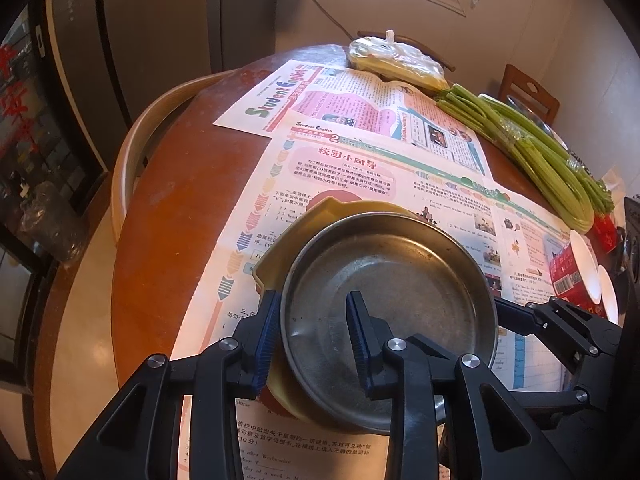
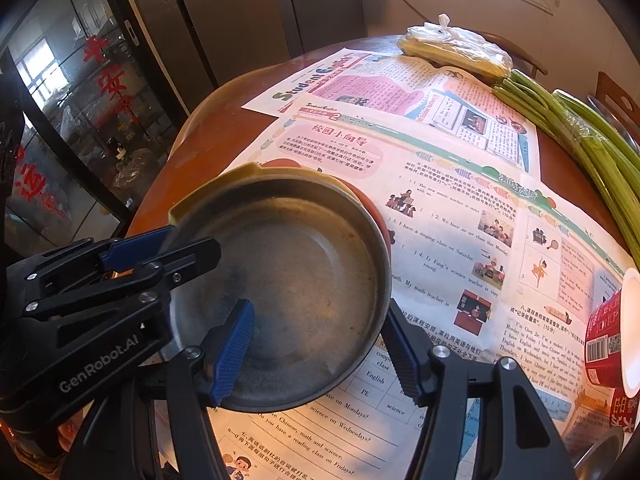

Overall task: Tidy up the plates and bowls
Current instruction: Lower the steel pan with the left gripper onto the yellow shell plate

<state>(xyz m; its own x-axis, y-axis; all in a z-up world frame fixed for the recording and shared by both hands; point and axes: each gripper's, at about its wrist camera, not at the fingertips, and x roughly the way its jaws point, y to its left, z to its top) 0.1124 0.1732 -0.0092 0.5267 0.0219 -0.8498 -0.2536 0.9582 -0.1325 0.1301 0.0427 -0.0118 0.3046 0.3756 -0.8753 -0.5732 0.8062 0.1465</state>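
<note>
Straddling the near-left rim of a steel bowl [image 1: 390, 316], the left gripper [image 1: 312, 336] sets one blue pad inside the bowl and one outside, against the yellow dish [image 1: 320, 216] beneath; the jaws stand narrowly apart, and whether the pads actually press on the rim cannot be told from either view. At lower centre of the right wrist frame, the right gripper [image 2: 320, 350] brackets the bowl's [image 2: 288, 276] near-right rim in the same manner, one pad inside, one outside, moderately open, its grip likewise unclear. The bowl sits nested in the yellow dish [image 2: 240, 174], with a red rim peeping out at its upper right. The stack rests on newspaper sheets [image 2: 460, 216] spread across a round wooden table [image 1: 172, 184]. Green stalks [image 1: 532, 148] lie along the table's right side, a plastic bag [image 1: 396, 60] at its far edge. A red paper cup [image 2: 608, 344] lies at the right edge of the frame.
</note>
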